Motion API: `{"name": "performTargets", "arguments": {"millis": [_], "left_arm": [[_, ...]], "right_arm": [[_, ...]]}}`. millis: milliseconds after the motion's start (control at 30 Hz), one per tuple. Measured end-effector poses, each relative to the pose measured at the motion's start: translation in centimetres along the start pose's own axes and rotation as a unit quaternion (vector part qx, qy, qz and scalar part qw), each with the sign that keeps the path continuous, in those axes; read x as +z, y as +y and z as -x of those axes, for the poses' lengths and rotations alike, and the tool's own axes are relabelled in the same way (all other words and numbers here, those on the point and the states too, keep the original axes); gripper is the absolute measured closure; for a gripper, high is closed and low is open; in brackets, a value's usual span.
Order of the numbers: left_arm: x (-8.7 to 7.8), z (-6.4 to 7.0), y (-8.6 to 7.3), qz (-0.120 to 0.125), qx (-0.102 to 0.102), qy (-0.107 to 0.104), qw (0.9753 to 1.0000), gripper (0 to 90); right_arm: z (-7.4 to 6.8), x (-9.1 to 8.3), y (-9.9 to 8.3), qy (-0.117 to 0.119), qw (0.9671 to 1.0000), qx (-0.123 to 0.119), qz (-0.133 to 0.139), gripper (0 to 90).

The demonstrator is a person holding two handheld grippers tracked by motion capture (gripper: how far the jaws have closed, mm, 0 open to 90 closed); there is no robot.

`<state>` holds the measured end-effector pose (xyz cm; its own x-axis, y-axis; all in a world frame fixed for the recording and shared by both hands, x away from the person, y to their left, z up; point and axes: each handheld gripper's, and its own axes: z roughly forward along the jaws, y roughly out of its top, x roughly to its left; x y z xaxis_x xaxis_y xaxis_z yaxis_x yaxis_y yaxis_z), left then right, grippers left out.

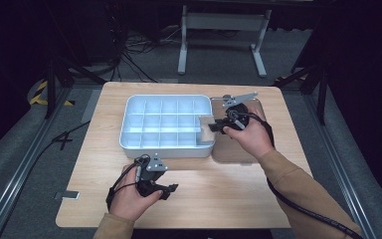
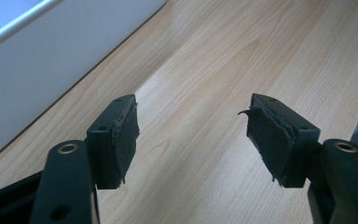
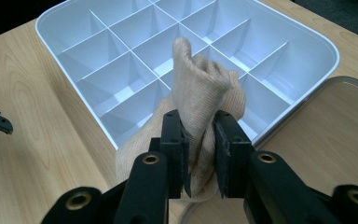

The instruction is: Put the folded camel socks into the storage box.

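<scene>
Right gripper view, beige cloth (image 3: 200,100), bunched, upright

Bunched beige cloth (image 3: 200,100), upright and pinched, over the white divided tray's (image 3: 307,35) near corner.

sleeves: tan long sleeves (image 1: 298,181) on both forearms
left gripper (image 2: 193,140): black jaws, torn dark pads, brass-ringed screw holes
right gripper (image 3: 200,154): black, same brass rings
cables: black cable (image 1: 303,209) trailing
plates: grey three-cornered plate (image 1: 156,163)
</scene>
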<state>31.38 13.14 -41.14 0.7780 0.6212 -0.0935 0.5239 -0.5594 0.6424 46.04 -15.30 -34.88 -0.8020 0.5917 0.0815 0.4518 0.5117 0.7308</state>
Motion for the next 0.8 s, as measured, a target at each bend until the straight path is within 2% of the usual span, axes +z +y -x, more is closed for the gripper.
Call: {"name": "performTargets", "arguments": {"millis": [267,567,800], "left_arm": [[0.0,0.1,0.1,-0.004,0.006,-0.001,1.0000,35.2],[0.1,0.1,0.1,-0.005,0.008,-0.001,0.9999,35.1],[0.1,0.0,0.1,-0.008,0.009,0.000,0.9999,35.1]], "right_arm": [[-0.1,1.3,0.3,-0.005,0.9997,-0.001,-0.024,75.9],[-0.5,3.0,0.5,-0.021,0.9977,-0.025,-0.059,75.9],[-0.8,4.1,0.2,-0.036,0.9949,-0.045,-0.083,75.8]]}}
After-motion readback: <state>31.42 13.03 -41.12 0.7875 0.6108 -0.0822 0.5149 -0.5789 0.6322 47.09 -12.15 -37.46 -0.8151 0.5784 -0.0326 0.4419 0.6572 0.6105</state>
